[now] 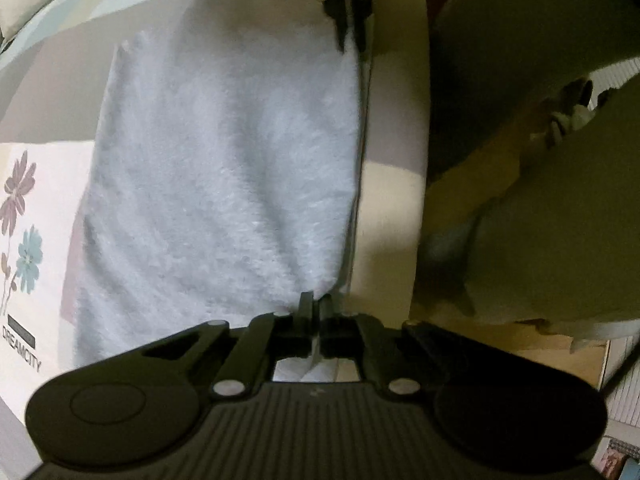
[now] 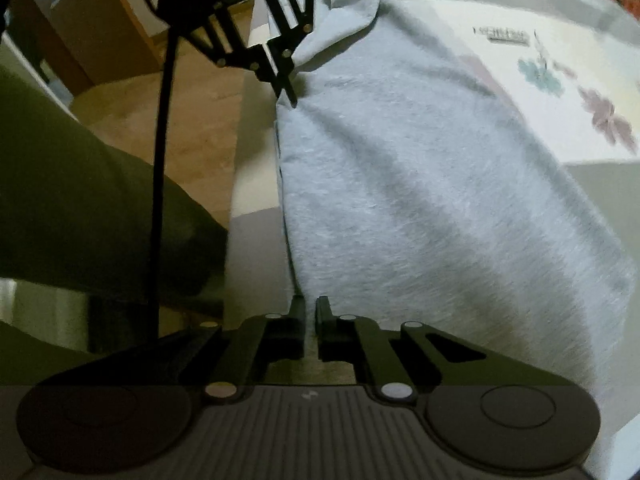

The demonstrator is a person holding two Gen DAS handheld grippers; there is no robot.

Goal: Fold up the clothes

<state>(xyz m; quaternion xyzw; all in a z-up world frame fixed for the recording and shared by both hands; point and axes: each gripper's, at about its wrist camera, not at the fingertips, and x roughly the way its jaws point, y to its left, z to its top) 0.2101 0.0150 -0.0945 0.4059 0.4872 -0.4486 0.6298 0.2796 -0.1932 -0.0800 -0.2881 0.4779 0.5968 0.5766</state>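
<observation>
Left wrist view: left gripper (image 1: pixel 316 300) pinches grey garment's (image 1: pixel 224 168) near edge, spread on bedsheet (image 1: pixel 44 208) printed "DREAMCITY" (image 1: pixel 22 344). Right gripper (image 2: pixel 310 306) pinched on same edge.

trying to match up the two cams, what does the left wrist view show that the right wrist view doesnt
Only the left wrist view shows the DREAMCITY lettering on the bedsheet legibly. Only the right wrist view shows the wooden floor and a black cable. Both show the grey garment on the flowered sheet, with the left gripper and the right gripper each shut on the garment's near edge, and each gripper visible in the other's view.
</observation>
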